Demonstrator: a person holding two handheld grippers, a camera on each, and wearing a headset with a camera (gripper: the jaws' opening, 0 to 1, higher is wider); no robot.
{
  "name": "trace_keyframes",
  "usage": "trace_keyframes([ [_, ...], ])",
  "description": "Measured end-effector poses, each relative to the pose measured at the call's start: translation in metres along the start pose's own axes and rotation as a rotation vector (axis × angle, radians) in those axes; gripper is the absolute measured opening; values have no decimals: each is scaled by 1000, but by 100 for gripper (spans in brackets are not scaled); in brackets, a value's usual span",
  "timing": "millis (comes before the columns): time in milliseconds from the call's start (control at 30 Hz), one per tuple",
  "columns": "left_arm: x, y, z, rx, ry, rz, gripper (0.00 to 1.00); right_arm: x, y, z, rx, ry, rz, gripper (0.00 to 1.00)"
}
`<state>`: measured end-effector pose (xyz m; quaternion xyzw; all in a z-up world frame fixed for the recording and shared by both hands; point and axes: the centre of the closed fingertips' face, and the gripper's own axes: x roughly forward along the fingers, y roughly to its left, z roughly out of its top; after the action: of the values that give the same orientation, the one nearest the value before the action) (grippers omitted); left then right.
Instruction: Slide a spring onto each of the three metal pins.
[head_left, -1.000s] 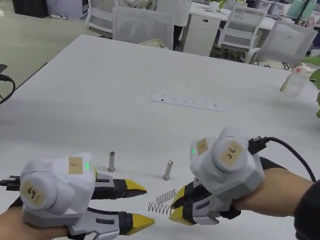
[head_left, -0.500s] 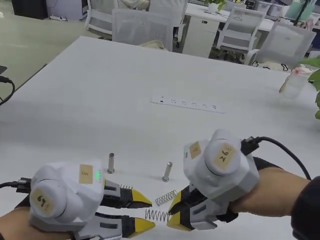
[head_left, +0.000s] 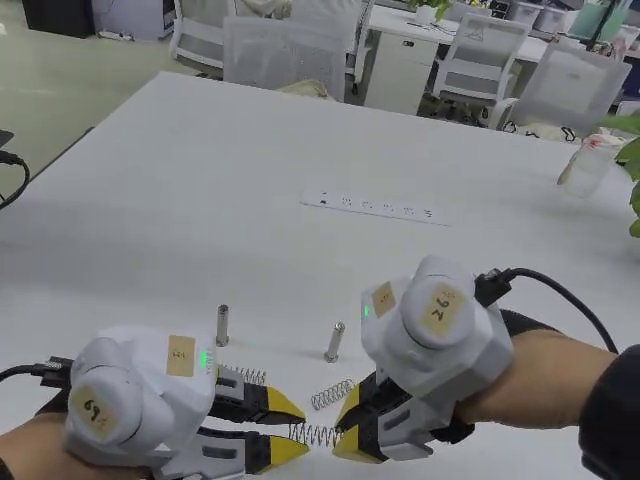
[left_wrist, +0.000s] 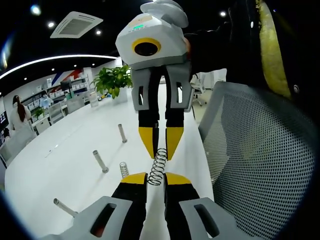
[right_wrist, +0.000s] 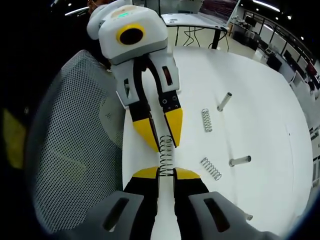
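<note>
Tracking progress: I judge none of the three fitted; all work is left.
Surface (head_left: 200, 180): white, and it carries every part of the job.
Left gripper (head_left: 300, 429): low over the near edge, pointing at the other gripper. Its jaws bracket one end of the held spring (head_left: 315, 433); I cannot tell whether they press on it.
Right gripper (head_left: 345, 425): tip to tip with the left one and clenched on the opposite end of the held spring.
Pins: pin (left_wrist: 122, 133), pin (left_wrist: 100, 161) and pin (left_wrist: 64, 207) stand apart from one another, each bare.
Held spring: spans the gap between the two grippers, beside the pins, not yet over any.
Loose springs: spring (right_wrist: 205, 120) and spring (right_wrist: 211, 168) lie flat near the pins.
</note>
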<state>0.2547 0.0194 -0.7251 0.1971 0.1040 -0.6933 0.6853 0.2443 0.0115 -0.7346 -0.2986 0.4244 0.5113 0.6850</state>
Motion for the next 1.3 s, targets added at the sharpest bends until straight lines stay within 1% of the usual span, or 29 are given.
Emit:
trace_keyframes([
  [200, 0, -2, -3, 13, 16, -5, 3, -3, 1, 3, -12, 4, -1, 8],
  [367, -1, 0, -2, 14, 7, 3, 3, -9, 0, 8, -24, -4, -11, 8],
  [500, 0, -1, -2, 16, 7, 2, 3, -13, 2, 13, -26, -23, -12, 8],
  [600, -1, -1, -1, 19, -3, 5, 3, -15, 2, 17, -37, -38, -20, 8],
  [733, -1, -1, 0, 17, -11, 6, 3, -19, 2, 22, -31, -55, -18, 8],
  [867, -1, 1, 1, 5, -23, 14, 3, -21, 1, 26, -35, -72, -26, 8],
  [1167, 0, 1, 3, 0, -32, 12, 3, -23, 1, 32, -47, -80, -30, 8],
  [1300, 1, 1, 3, -1, -32, 9, 3, -23, 2, 34, -52, -72, -29, 8],
])
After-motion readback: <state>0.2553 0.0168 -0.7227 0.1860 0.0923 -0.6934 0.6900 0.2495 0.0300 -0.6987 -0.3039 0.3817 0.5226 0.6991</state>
